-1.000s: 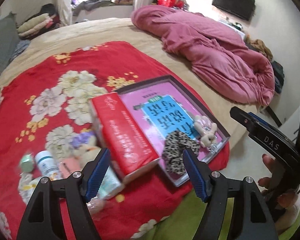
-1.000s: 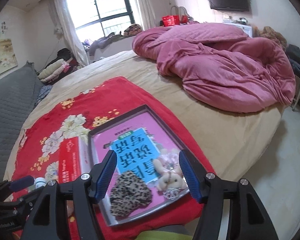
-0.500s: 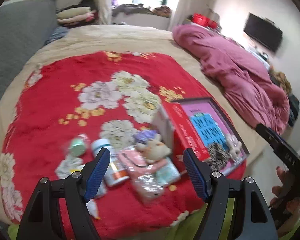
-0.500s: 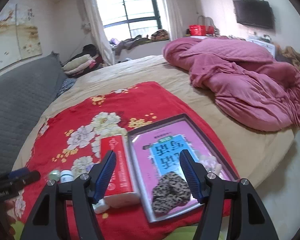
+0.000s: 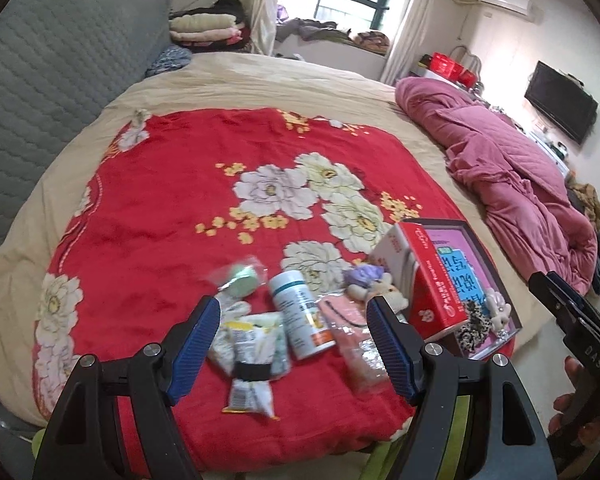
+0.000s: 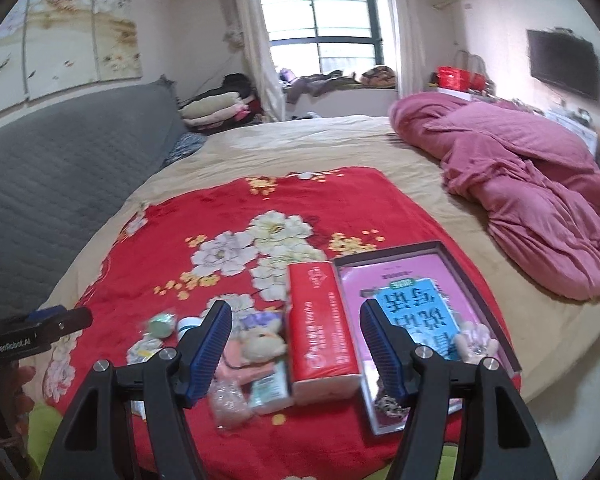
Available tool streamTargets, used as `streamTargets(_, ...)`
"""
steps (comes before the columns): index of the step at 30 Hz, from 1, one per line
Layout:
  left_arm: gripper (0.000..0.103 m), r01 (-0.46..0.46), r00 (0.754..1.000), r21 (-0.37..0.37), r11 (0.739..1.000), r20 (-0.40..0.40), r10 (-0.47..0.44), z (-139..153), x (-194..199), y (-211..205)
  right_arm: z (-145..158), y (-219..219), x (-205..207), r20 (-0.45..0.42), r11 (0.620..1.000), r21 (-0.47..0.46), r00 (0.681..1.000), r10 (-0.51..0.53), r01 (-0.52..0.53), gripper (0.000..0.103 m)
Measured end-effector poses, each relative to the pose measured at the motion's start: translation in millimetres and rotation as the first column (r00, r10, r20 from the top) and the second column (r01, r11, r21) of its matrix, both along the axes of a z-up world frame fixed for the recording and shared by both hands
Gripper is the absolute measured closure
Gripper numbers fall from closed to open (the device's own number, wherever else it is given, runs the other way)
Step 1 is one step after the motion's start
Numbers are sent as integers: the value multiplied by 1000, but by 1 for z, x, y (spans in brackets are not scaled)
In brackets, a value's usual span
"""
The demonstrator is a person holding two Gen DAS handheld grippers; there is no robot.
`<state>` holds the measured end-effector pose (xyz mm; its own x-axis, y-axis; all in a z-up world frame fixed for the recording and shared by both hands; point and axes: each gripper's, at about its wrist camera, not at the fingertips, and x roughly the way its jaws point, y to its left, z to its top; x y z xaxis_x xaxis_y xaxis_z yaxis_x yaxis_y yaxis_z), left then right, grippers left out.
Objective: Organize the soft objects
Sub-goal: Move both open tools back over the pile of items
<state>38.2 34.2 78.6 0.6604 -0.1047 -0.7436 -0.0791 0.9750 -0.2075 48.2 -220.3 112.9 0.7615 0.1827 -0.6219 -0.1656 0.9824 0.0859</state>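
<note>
A pile of small items lies on the red floral blanket (image 5: 172, 208) at the bed's near edge: a small plush toy (image 5: 374, 286) with a purple hat, a white bottle (image 5: 298, 312), snack packets (image 5: 250, 354), a green pouch (image 5: 240, 280) and a pink packet (image 5: 350, 328). A red tissue box (image 5: 428, 280) stands beside a dark tray (image 5: 466, 228) holding a leopard scrunchie (image 5: 474, 324) and a pale plush bunny (image 5: 498, 312). My left gripper (image 5: 294, 338) is open and empty above the pile. My right gripper (image 6: 296, 342) is open and empty above the red tissue box (image 6: 320, 324) and the plush toy (image 6: 262, 344).
A crumpled pink quilt (image 6: 532, 200) lies on the bed's right side. A grey padded headboard (image 6: 52, 168) runs along the left. The tan bedsheet (image 5: 284, 84) stretches beyond the blanket. A window (image 6: 320, 28) and a wall TV (image 6: 564, 64) are at the back.
Both grippers have swung left and pulled back: the left view moved from the tray to the pile of small items. Both stay open and empty.
</note>
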Motion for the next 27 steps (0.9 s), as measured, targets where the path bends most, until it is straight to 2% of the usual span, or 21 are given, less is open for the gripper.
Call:
streamTargets(6, 26, -36, 999, 0, 999, -24, 36, -12, -12, 23, -11, 27, -2, -45, 998, 11, 997, 57, -57, 37)
streamTargets(11, 26, -51, 995, 14, 999, -84, 52, -38, -21, 34, -25, 52, -6, -78, 993, -16, 990, 115, -116, 37)
streamTargets(20, 26, -17, 980, 32, 999, -197, 23, -92, -25, 23, -62, 75, -12, -148, 983, -75, 977, 154, -166, 37)
streamTargets(27, 26, 4, 971, 20, 1000, -239, 1, -114, -20, 13, -93, 81, -13, -208, 977, -102, 965, 162, -186, 37)
